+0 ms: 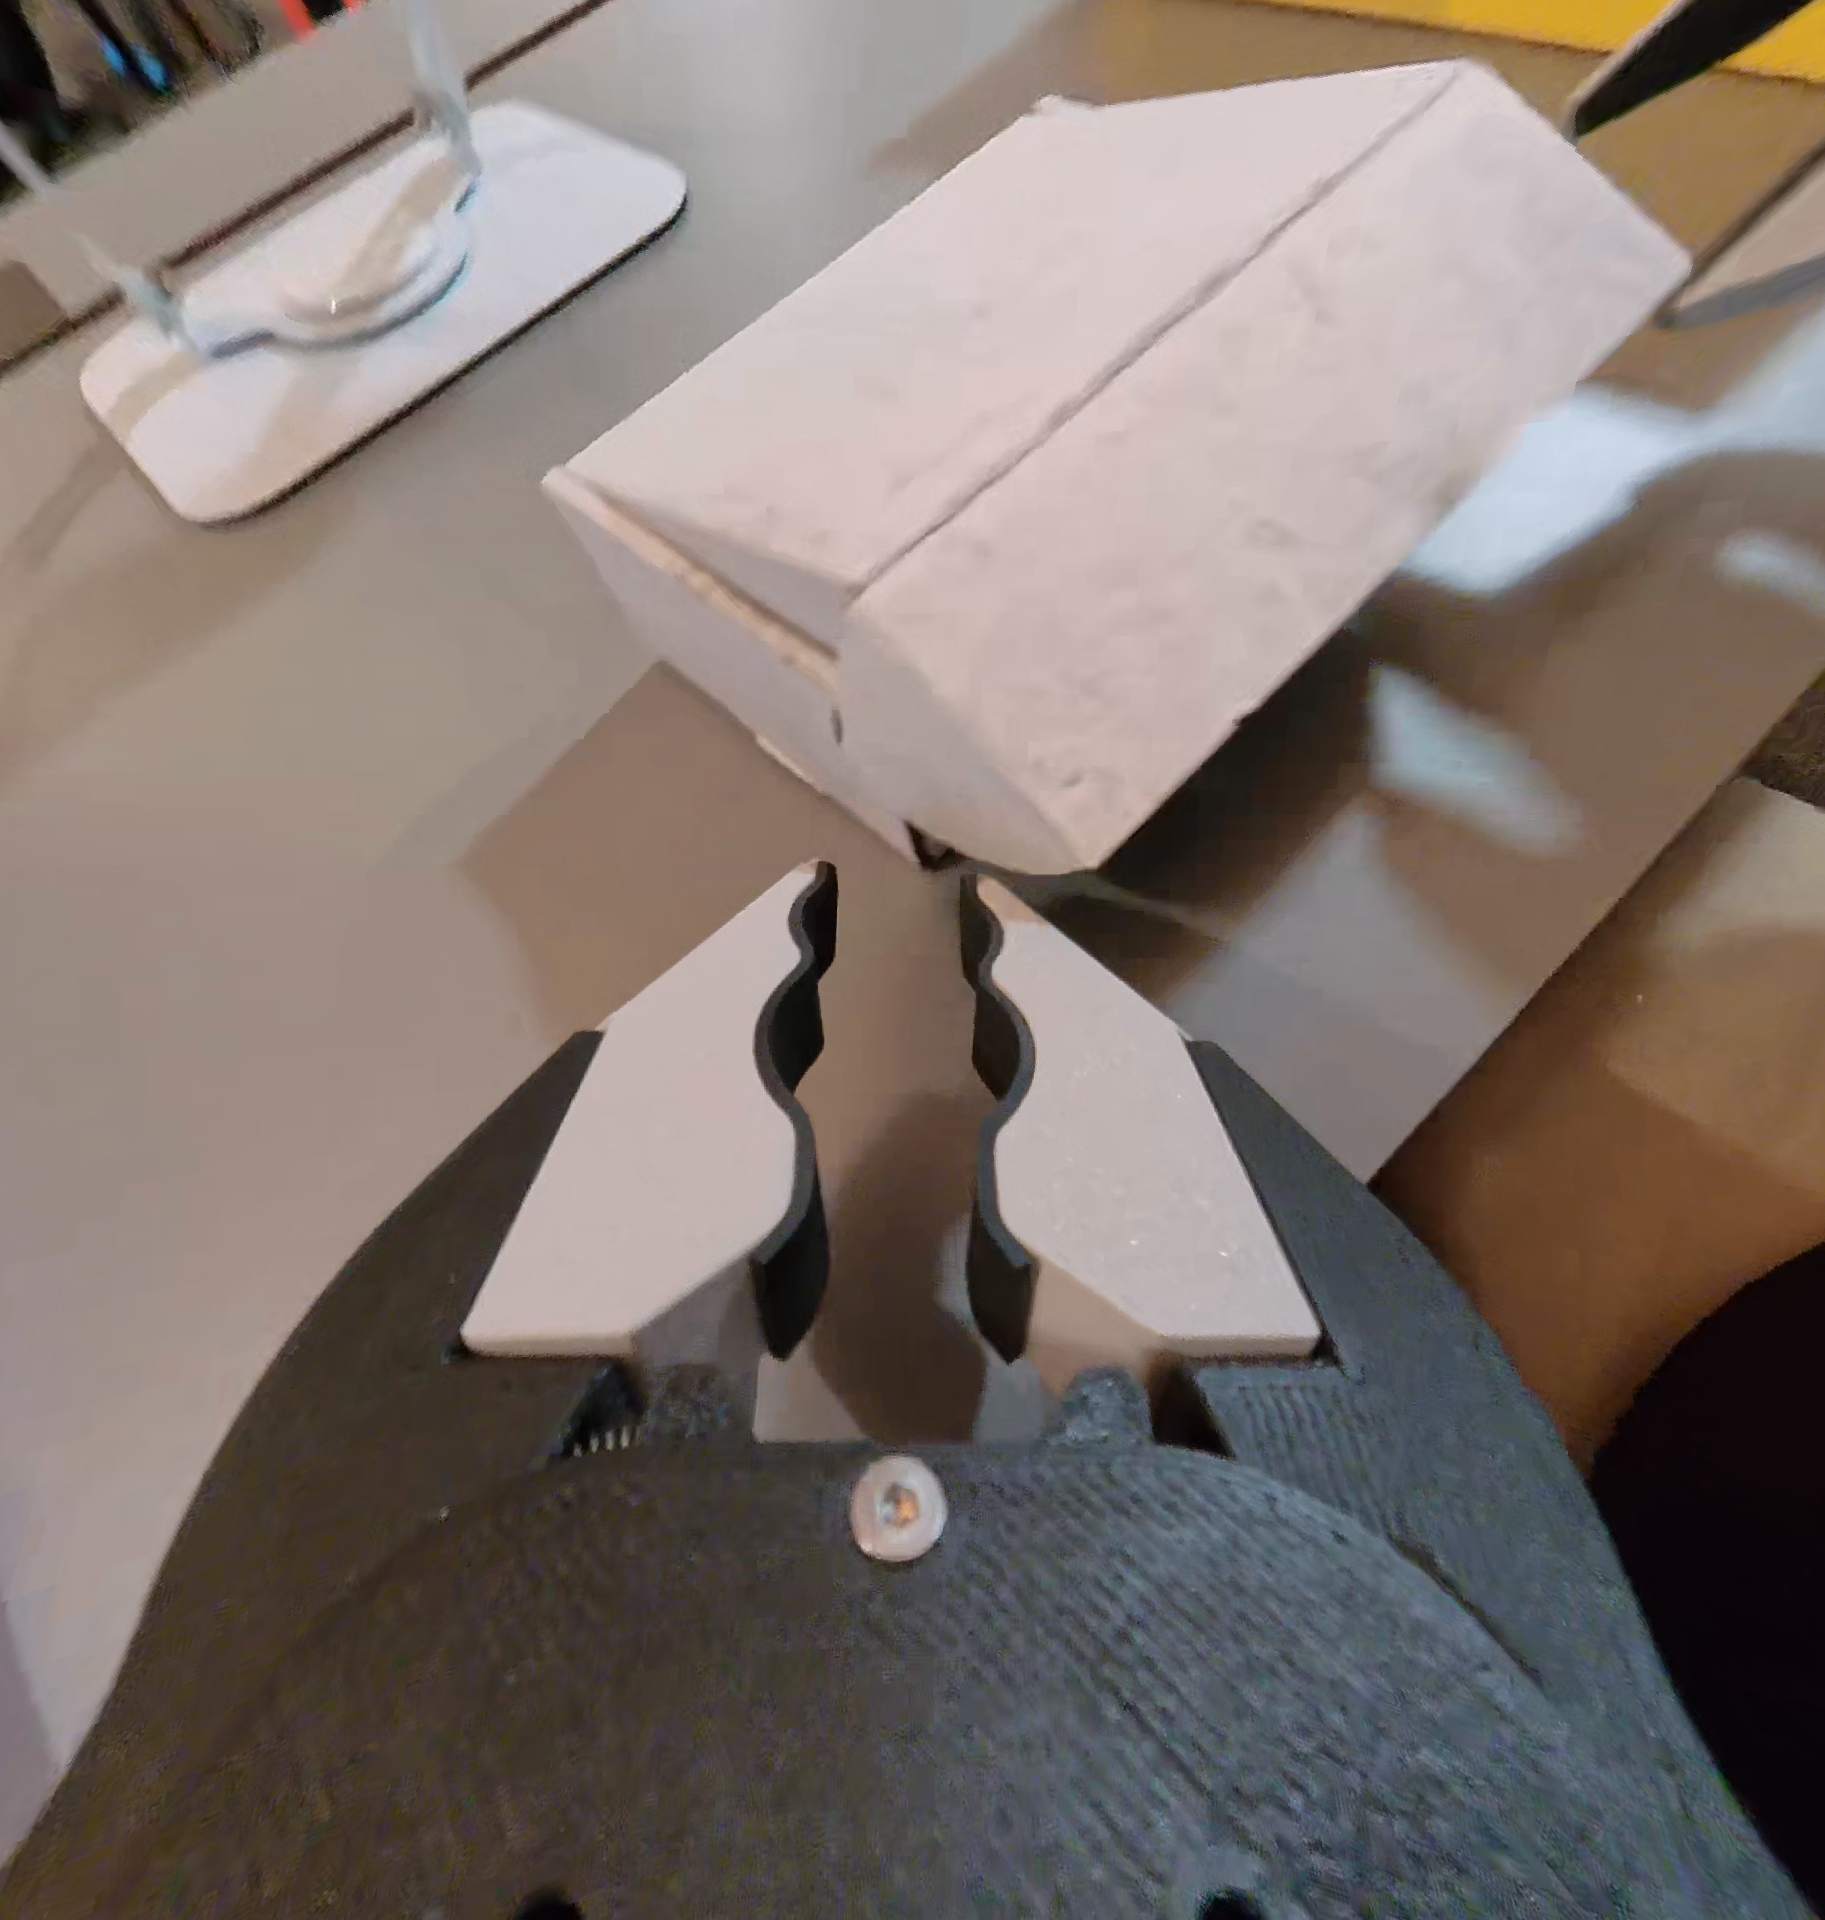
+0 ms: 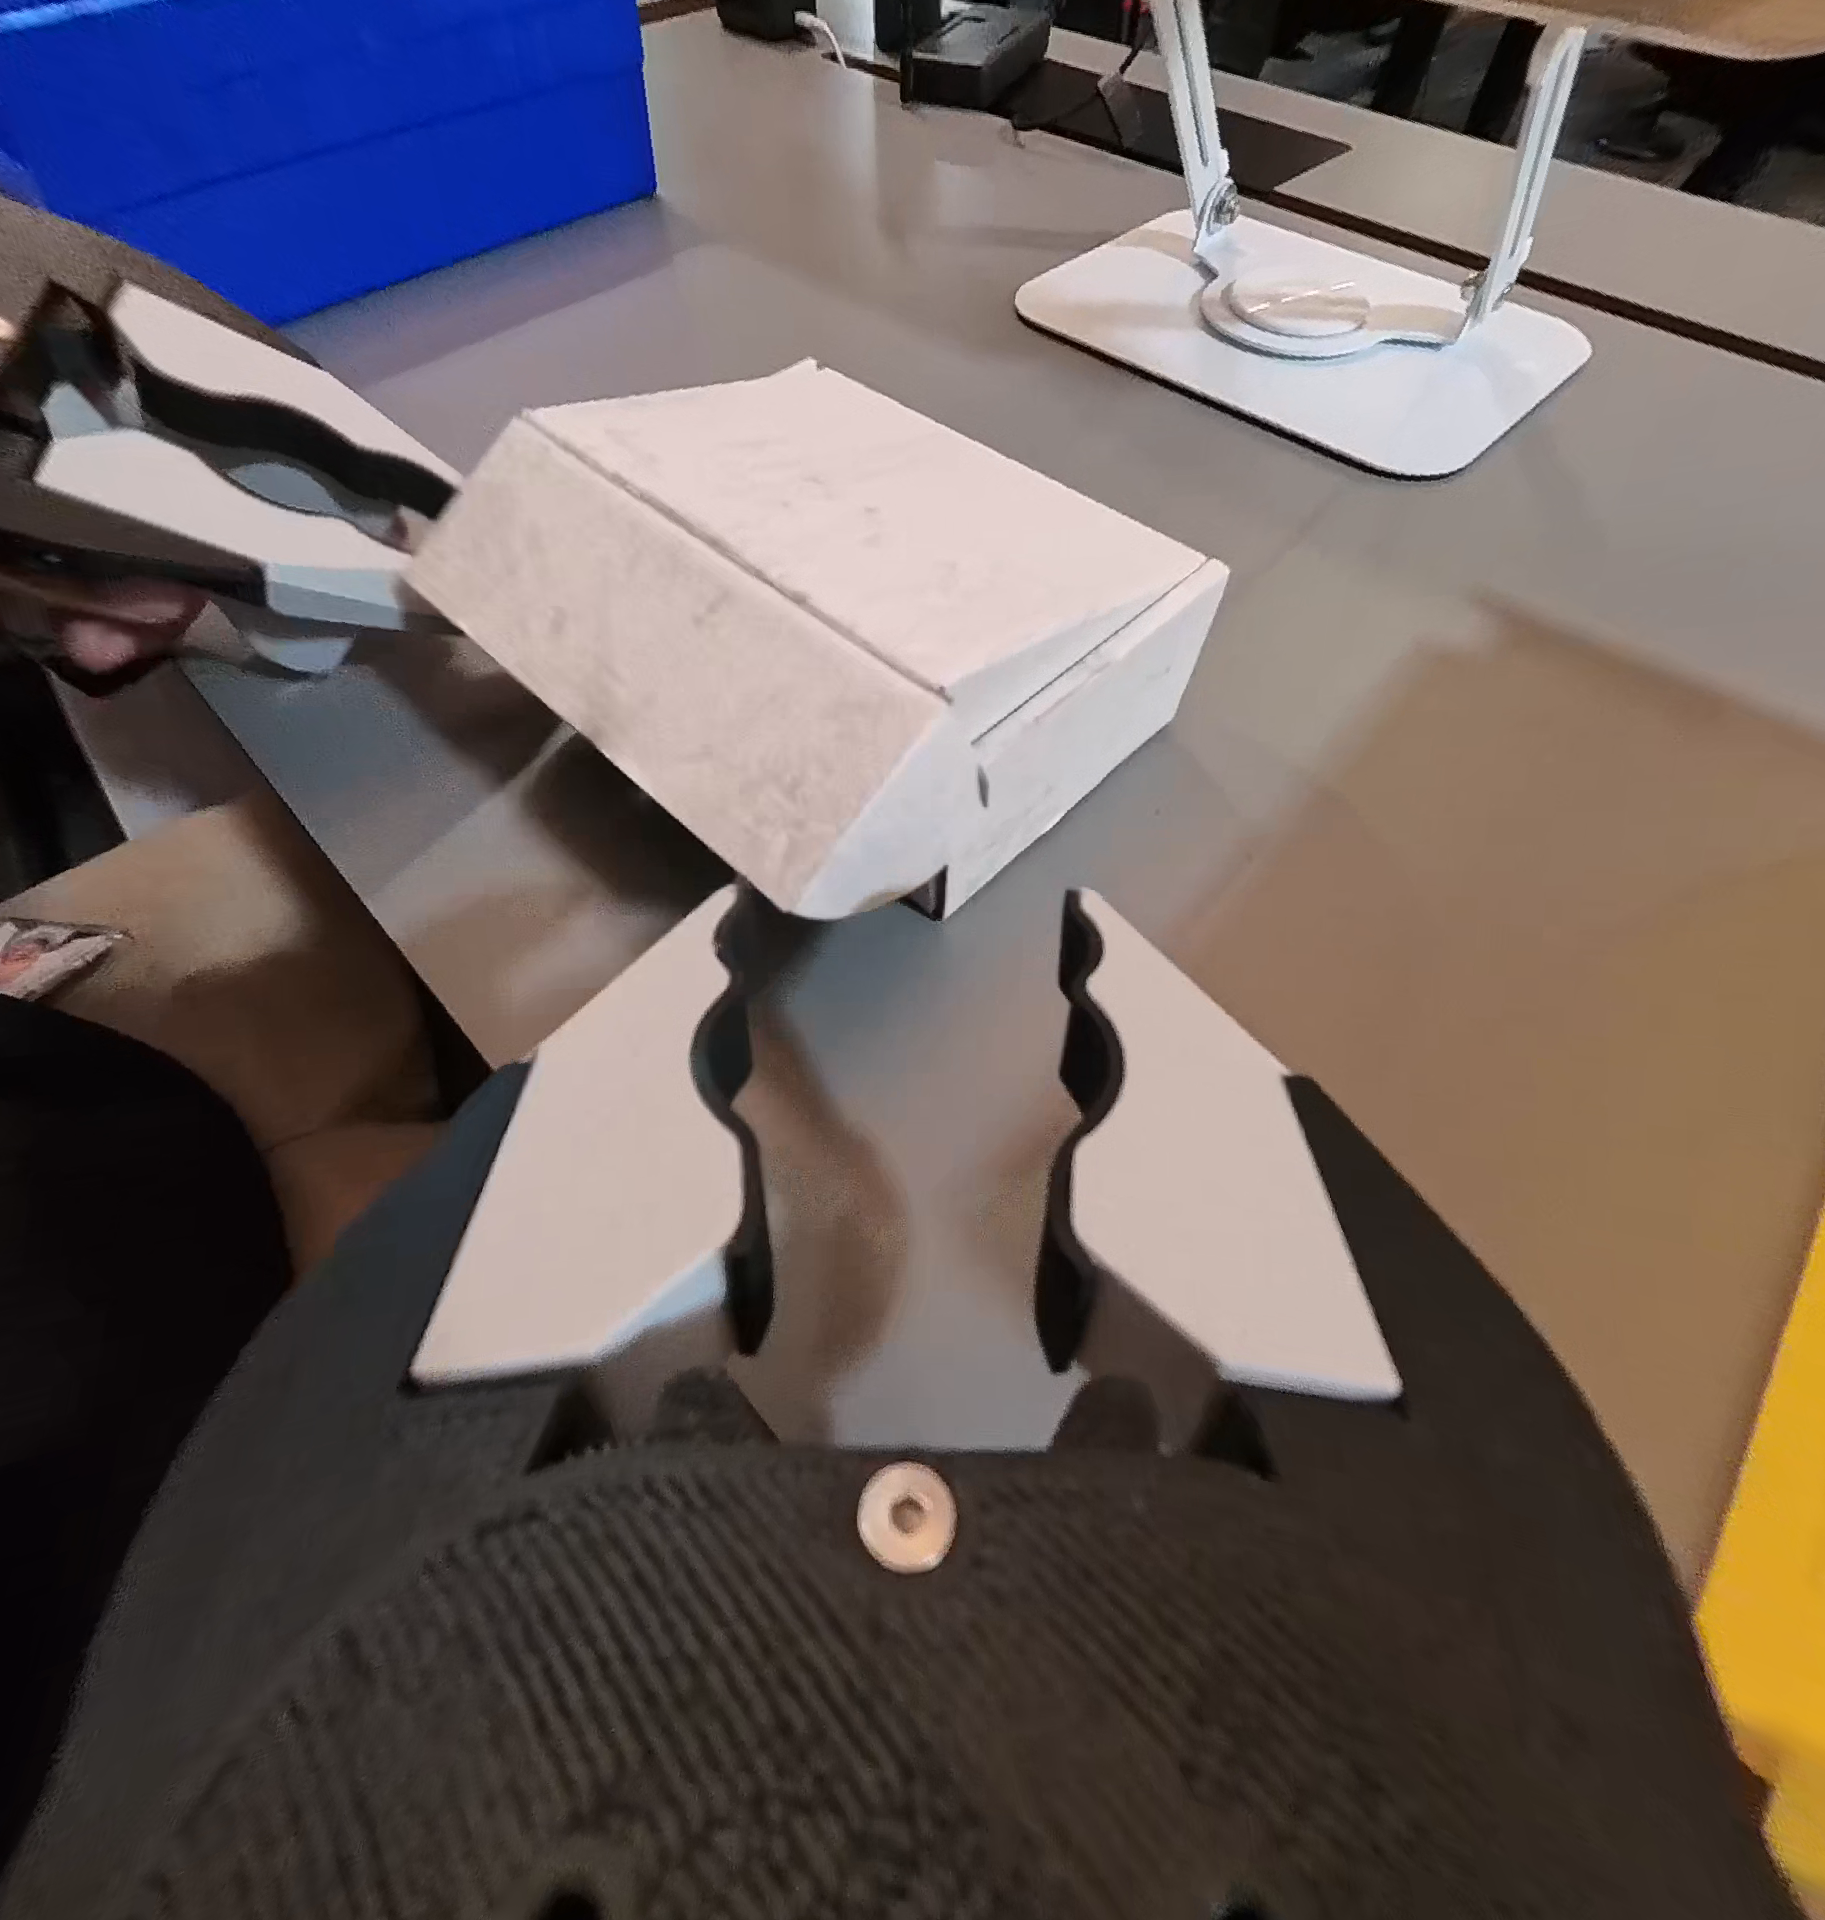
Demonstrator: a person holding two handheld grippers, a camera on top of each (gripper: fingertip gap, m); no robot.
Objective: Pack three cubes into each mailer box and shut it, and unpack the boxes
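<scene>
A white mailer box (image 1: 991,416) lies on the grey table (image 1: 264,831) with its lid down. Its front flap slopes outward, untucked. My left gripper (image 1: 900,878) has its jaws a little apart, with its tips just below the box's near corner and table showing between them. In the right wrist view it (image 2: 409,551) meets the left end of the box (image 2: 835,540). My right gripper (image 2: 903,904) is open wider and empty, with its left fingertip under the flap's near corner. One of its dark fingers (image 1: 1656,73) shows at the top right of the left wrist view. No cubes are visible.
A white metal stand (image 2: 1355,343) sits on the table behind the box and shows in the left wrist view (image 1: 368,312). A blue bin (image 2: 316,135) stands at the back left. A yellow surface (image 2: 1801,1455) lies at the right. A brown cardboard surface (image 1: 1666,987) lies beyond the table's near edge.
</scene>
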